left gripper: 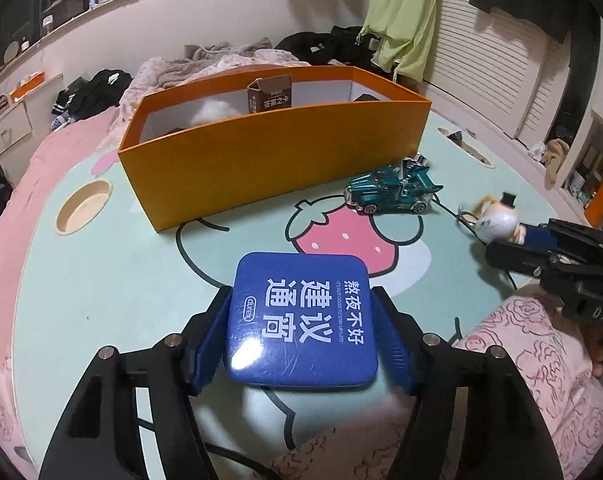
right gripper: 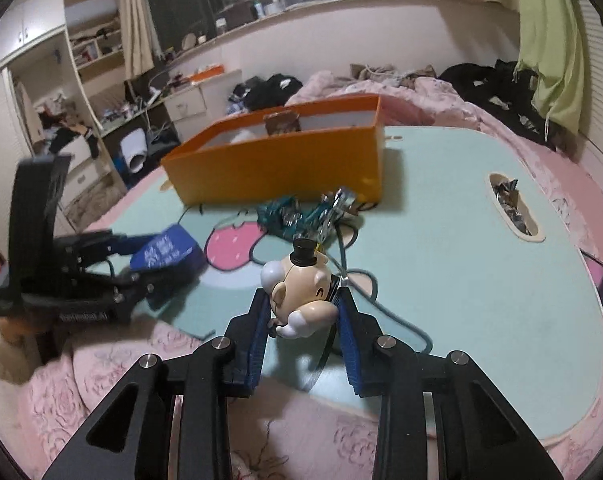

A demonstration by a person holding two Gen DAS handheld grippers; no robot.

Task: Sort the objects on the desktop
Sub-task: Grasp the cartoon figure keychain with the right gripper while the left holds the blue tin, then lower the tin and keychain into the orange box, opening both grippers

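Both pickups look done: the left gripper [left gripper: 301,320] clamps the blue tin [left gripper: 301,316], the right gripper [right gripper: 301,312] pinches the figurine [right gripper: 301,296], and next both should carry ahead into the orange box [left gripper: 277,160].

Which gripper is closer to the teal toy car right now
Right. The right gripper, holding the figurine, sits just short of the toy car; the left gripper, around the blue tin, is farther off to the side.
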